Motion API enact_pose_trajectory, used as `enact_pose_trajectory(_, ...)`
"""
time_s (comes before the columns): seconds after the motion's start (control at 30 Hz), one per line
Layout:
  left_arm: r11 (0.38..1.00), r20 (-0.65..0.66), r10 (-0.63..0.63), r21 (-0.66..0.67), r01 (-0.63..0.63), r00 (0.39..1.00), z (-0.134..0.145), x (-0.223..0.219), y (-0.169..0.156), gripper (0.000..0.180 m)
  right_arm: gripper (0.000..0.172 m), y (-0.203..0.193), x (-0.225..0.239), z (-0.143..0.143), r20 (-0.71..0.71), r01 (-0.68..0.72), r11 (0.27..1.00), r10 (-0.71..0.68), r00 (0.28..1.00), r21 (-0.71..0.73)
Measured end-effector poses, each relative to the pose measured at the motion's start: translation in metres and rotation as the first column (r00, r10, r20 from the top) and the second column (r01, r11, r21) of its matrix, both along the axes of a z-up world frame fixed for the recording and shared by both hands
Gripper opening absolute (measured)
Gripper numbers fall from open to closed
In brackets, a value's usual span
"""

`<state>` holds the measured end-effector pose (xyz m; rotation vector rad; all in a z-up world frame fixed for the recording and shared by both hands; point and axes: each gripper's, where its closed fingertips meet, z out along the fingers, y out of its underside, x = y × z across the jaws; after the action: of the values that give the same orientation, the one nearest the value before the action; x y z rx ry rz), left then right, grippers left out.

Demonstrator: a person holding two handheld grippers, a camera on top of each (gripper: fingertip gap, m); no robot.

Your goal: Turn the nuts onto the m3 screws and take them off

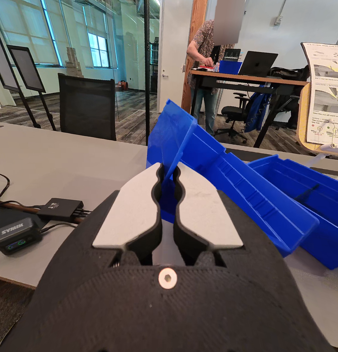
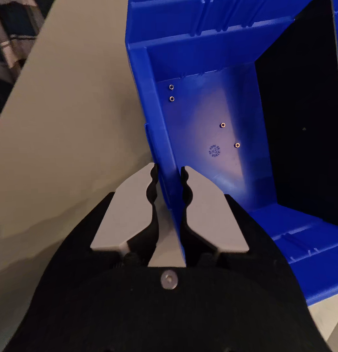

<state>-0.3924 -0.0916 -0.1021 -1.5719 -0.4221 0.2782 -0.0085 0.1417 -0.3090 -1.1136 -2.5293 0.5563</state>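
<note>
My left gripper (image 1: 169,169) is shut on the thin side wall of a blue plastic bin (image 1: 212,162), which is tilted up off the grey table (image 1: 59,162). A second blue bin (image 1: 307,182) lies just behind it to the right. In the right wrist view, my right gripper (image 2: 169,168) straddles the side wall of a blue bin (image 2: 202,114), one pad outside and one inside, both pressed on it. Several small metal nuts (image 2: 223,125) lie loose on that bin's floor. Neither view shows the other gripper.
A black hub with cables (image 1: 60,208) and a small black device (image 1: 15,235) sit at the table's left edge. A black chair (image 1: 87,104) stands behind the table. A person (image 1: 204,62) stands at a far desk with a laptop (image 1: 257,62). A printed sheet (image 1: 328,91) stands at right. My right fingertips sit around 50 cm from my left ones.
</note>
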Motion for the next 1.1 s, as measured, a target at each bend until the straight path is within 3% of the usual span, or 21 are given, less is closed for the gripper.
enact_pose_trajectory(0.03, 1.0, -0.001, 0.004, 0.001, -0.004, 1.0, 0.0, -0.001, -0.002, 0.009, 0.024, 0.003, -0.012, 0.0, 0.006, 0.025, 1.0, -0.025, 1.0, -0.005)
enact_pose_trajectory(0.33, 0.999, 0.015, 0.048, 0.001, -0.048, 0.999, -0.007, -0.02, -0.018, 0.009, 0.024, 0.026, -0.115, -0.001, 0.033, 0.256, 0.966, -0.256, 0.966, -0.014)
enact_pose_trajectory(0.67, 0.999, 0.044, 0.047, 0.001, -0.047, 0.998, -0.017, -0.025, -0.027, 0.01, 0.024, 0.061, -0.212, -0.001, 0.021, 0.524, 0.851, -0.524, 0.851, -0.011)
enact_pose_trajectory(0.9, 1.0, 0.059, 0.022, 0.019, -0.023, 0.998, -0.017, -0.023, -0.034, 0.01, 0.024, 0.084, -0.266, -0.001, 0.011, 0.648, 0.761, -0.648, 0.761, -0.011)
enact_pose_trajectory(1.1, 0.999, 0.053, 0.003, 0.049, -0.006, 0.999, -0.012, -0.02, -0.04, 0.01, 0.024, 0.099, -0.285, -0.002, 0.017, 0.681, 0.732, -0.681, 0.732, -0.013)
